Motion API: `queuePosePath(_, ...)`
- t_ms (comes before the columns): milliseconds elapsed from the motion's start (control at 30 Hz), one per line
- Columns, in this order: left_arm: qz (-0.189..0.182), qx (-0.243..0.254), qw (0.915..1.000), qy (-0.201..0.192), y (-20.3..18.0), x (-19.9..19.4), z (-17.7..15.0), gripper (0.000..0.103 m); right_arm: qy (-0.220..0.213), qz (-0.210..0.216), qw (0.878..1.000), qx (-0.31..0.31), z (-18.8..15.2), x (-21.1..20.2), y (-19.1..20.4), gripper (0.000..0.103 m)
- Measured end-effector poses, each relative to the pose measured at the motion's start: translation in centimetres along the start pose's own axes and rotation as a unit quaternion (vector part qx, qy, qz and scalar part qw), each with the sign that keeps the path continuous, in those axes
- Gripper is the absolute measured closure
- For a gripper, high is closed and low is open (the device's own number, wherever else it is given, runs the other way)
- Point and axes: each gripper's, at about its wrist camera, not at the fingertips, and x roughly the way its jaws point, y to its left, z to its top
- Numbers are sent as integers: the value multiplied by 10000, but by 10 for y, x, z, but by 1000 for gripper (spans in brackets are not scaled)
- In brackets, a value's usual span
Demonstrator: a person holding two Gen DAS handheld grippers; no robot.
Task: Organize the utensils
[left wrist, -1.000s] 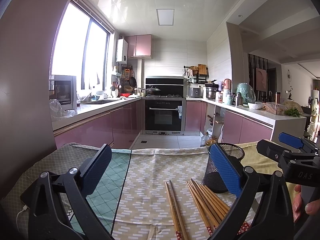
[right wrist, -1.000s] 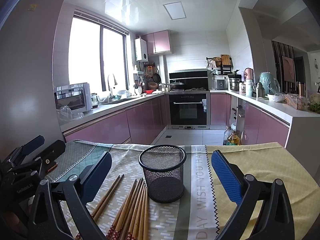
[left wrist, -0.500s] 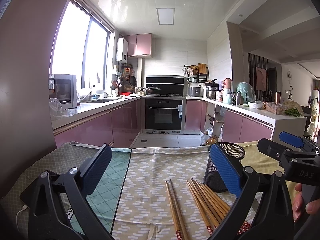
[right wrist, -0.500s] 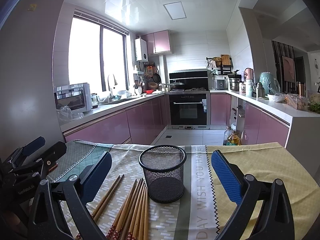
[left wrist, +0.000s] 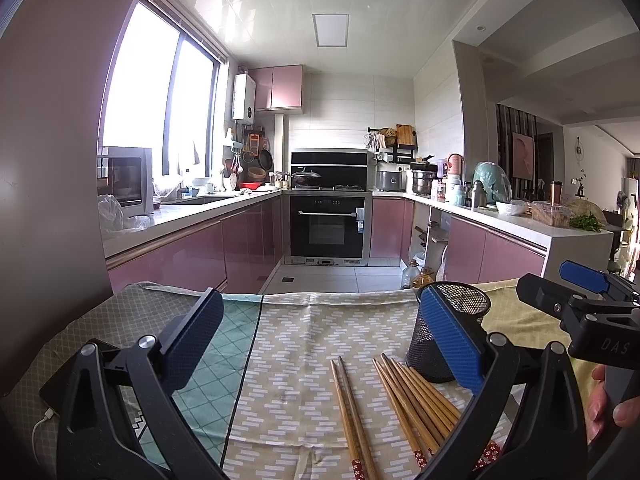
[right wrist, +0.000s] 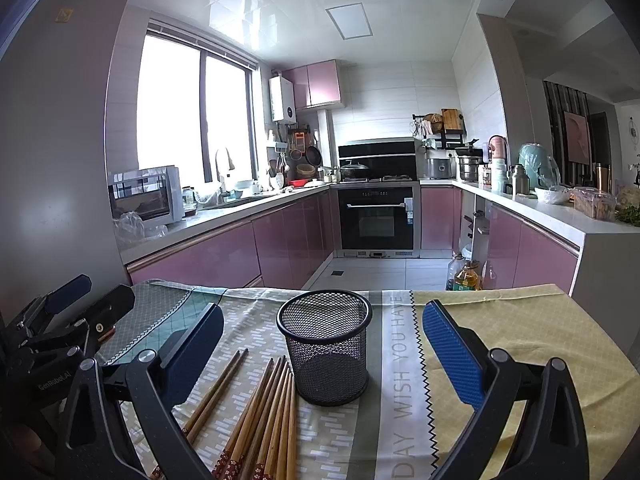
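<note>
Both grippers, L (left wrist: 320,344) & R (right wrist: 324,344), jaws wide, holding nothing; chopsticks (right wrist: 264,412) touch mesh cup (right wrist: 325,348).

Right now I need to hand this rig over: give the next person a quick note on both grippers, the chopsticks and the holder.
Left gripper: open, empty, above the cloth.
Right gripper: open, empty, lined up with the mesh holder.
Mesh holder: upright on the tablecloth, looks empty.
Chopsticks: a loose pair and a larger bundle lie flat on the cloth to the left of the holder, the bundle closest.
Done: nothing in the holder yet.
Left: pick up every chopstick and stand it in the holder.
</note>
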Motion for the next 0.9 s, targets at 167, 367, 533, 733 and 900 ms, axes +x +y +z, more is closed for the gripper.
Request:
queuePosePath(167,-8,22,10000,81,-1,3,1,6,54,20,10000,12,-1,1,-1,6)
queuePosePath(367,-63,101,9987,502,3,16,-3,6,317,143,9994,-96,-6,5,-1,6)
queuePosePath(533,-198,409,9927,1118,1,34,-15,6,957,314,9946,-238,-17,23,-1,15)
queuePosePath(733,-501,572,9770,1993,4,61,-37,17,2032,402,9764,-608,-40,51,5,42)
queuePosePath(900,-737,611,9618,2566,4,80,-54,30,2614,520,9616,-650,-54,67,7,52)
